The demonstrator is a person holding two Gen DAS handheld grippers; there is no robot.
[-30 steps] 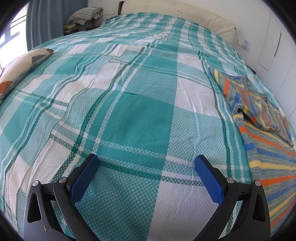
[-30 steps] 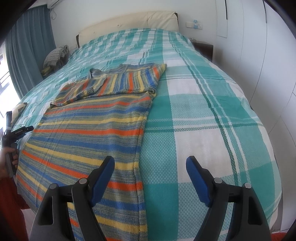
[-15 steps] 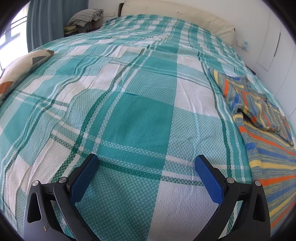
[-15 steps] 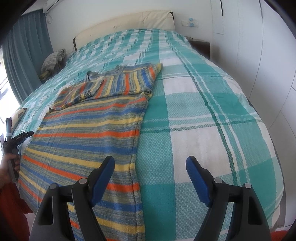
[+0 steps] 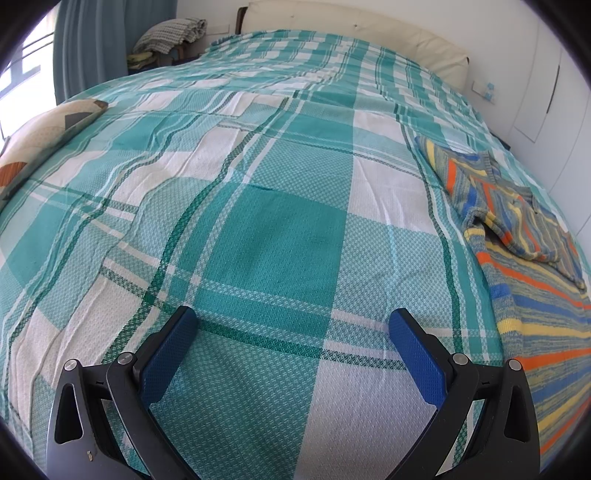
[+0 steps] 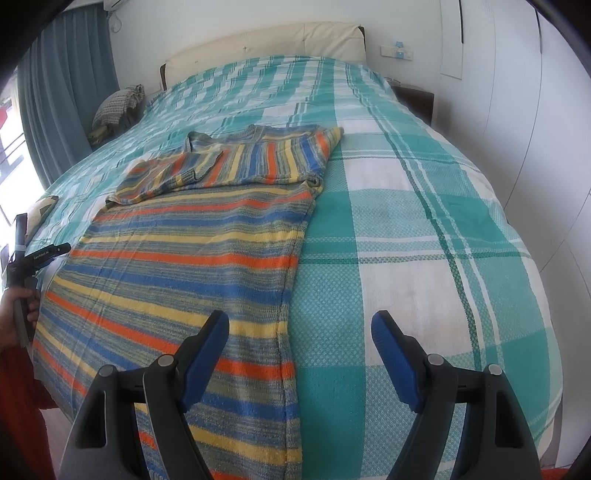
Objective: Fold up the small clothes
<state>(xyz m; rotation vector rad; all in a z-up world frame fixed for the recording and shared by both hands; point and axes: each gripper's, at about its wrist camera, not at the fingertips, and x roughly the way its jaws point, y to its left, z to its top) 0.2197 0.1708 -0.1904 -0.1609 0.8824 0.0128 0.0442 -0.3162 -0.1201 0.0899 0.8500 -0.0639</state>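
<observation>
A striped knit sweater [image 6: 192, 258] in blue, orange, yellow and grey lies flat on the bed, with both sleeves folded across its chest [image 6: 236, 158]. My right gripper [image 6: 299, 325] is open and empty, hovering over the sweater's right edge near the hem. The sweater also shows at the right of the left wrist view [image 5: 532, 266]. My left gripper [image 5: 291, 321] is open and empty above bare bedspread, to the left of the sweater. The left gripper also shows at the left edge of the right wrist view [image 6: 29, 258], held in a hand.
The bed has a teal and white plaid cover [image 5: 280, 229]. A patterned pillow [image 5: 40, 133] lies at the left edge. Folded cloth [image 5: 170, 33] sits by the curtain near the cream headboard [image 6: 266, 40]. White cupboard doors [image 6: 517, 110] stand close on the right.
Both views have shifted only slightly; the right gripper has drawn back a little and the sweater lies as before. Both grippers stay open.
</observation>
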